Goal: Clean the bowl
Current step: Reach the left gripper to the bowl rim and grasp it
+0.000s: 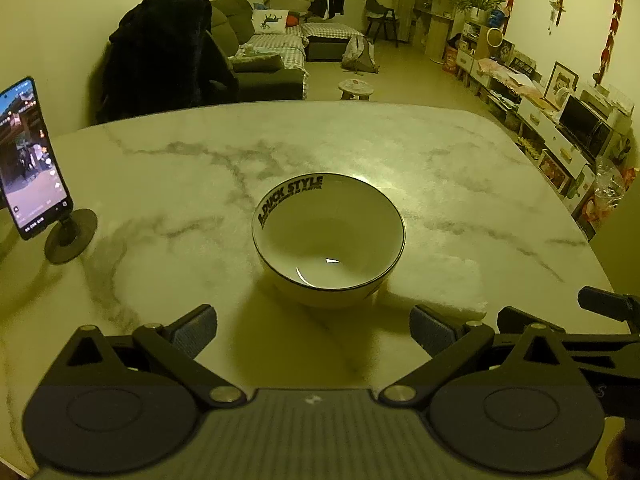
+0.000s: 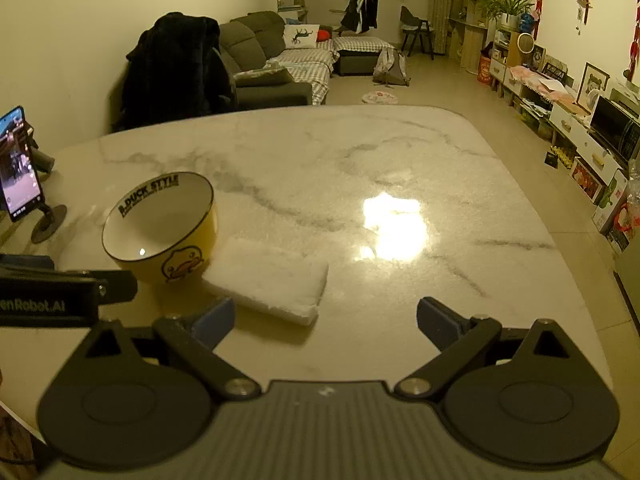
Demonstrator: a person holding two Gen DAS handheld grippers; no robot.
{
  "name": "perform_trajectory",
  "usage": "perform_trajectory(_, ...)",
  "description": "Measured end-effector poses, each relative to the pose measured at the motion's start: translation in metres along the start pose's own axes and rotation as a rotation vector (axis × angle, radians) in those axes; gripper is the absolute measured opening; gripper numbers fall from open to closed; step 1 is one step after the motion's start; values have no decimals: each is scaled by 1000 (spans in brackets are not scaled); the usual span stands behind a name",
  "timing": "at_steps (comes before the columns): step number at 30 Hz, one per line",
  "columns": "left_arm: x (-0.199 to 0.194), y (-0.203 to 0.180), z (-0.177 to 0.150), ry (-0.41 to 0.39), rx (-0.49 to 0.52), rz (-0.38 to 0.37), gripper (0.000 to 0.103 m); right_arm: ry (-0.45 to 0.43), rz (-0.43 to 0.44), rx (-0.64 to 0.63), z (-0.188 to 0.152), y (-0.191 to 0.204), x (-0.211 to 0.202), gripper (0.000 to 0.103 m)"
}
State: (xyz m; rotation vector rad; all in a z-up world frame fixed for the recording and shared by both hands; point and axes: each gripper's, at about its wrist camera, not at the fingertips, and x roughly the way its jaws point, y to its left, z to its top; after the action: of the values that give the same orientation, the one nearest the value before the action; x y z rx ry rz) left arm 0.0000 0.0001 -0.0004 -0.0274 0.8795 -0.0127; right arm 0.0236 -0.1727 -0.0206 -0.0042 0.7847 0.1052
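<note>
Marble table (image 2: 400,168) carries our yellow bowl (image 2: 162,226) upright near its left edge, a white cloth (image 2: 268,280) touching its base, while we hover the left gripper (image 1: 314,326) and right gripper (image 2: 326,320) released and empty, nothing yet picked up.

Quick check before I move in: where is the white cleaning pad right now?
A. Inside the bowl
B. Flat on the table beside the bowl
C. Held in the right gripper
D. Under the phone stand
B: the white pad lies flat on the marble table next to the yellow duck bowl; the right gripper is open and empty.
</note>
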Motion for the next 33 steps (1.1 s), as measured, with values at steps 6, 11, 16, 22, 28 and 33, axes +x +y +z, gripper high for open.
perform_trajectory(6,1,1,-1,-7,8,16,102,12,5,-3,2,0,1,98)
perform_trajectory(11,-3,3,-1,-14,1,7,102,-3,13,-4,1,-3,-3,98)
perform_trajectory(16,-3,10,1,-26,-33,2,102,-8,3,-29,-1,4,1,98)
perform_trajectory(22,5,40,10,-39,-142,15,102,-42,-16,-128,-6,12,8,98)
perform_trajectory(28,23,62,21,-12,-222,-34,101,-66,87,-220,-8,23,21,97)
perform_trajectory(33,45,77,23,42,-277,-93,94,-71,137,-322,-8,34,38,87)
